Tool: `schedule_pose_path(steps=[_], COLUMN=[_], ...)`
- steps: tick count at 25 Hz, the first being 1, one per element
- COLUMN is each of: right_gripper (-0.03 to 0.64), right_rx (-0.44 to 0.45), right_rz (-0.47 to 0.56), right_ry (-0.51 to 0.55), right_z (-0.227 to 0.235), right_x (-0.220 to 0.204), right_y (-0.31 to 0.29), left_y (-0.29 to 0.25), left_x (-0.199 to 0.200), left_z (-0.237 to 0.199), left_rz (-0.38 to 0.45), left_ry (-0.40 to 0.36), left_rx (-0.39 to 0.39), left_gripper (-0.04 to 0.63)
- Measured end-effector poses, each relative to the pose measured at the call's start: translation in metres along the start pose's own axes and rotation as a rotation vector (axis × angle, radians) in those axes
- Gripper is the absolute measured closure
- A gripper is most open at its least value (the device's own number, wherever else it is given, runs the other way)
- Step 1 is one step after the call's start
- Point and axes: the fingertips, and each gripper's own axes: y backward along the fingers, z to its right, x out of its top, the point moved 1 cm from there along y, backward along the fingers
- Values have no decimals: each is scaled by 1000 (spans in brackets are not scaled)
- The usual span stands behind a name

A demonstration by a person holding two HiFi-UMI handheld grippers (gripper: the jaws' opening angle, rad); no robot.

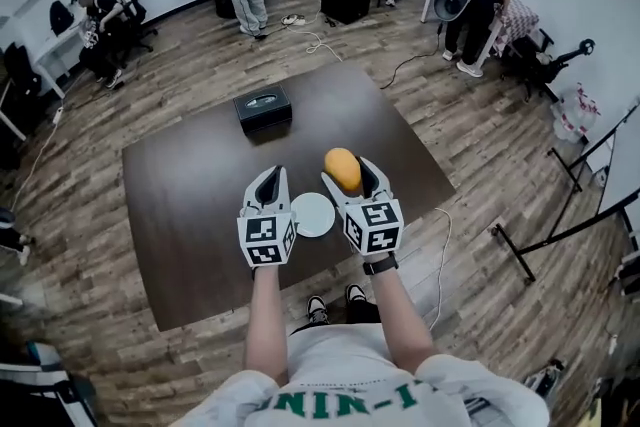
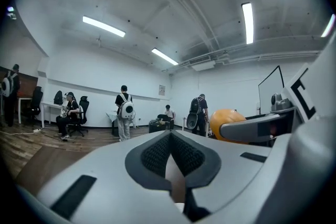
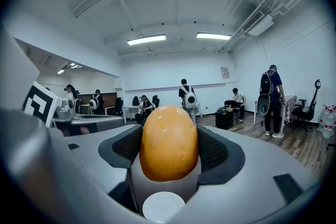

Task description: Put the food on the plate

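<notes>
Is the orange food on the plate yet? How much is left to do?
Not yet. Done: the right gripper already squeezes the orange food between its jaws, held above the table. In hand: it hangs just beyond the white plate, which is bare. Left: move the food over the plate, lower it, let go. The left gripper is shut and holds nothing.

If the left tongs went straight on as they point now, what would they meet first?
Probably nothing near: the left tongs point about level over the table. The black box ahead seems below their line.
</notes>
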Motion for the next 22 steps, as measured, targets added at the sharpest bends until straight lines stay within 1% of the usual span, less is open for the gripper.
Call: schedule_pose_path(steps=[6,11,17,22], right_gripper=[281,281,281,282], right_rx=[98,197,223,276], right_rz=[-61,-144,-227,-332], right_ry=[13,61,134,113], right_z=[-8,-16,-11,-6], right_x=[-18,-42,-75,-129], right_y=[-55,-92,-123,-142], left_y=[-15,-24,-37,-42], left_x=[-16,-31,-54,-79], left_z=[-37,-55,-68,-70], left_rz=[-32,-69,-110,-154], left_ry=[26,47,86,110], left_rx=[86,153,215,252], left_gripper=[584,584,584,584])
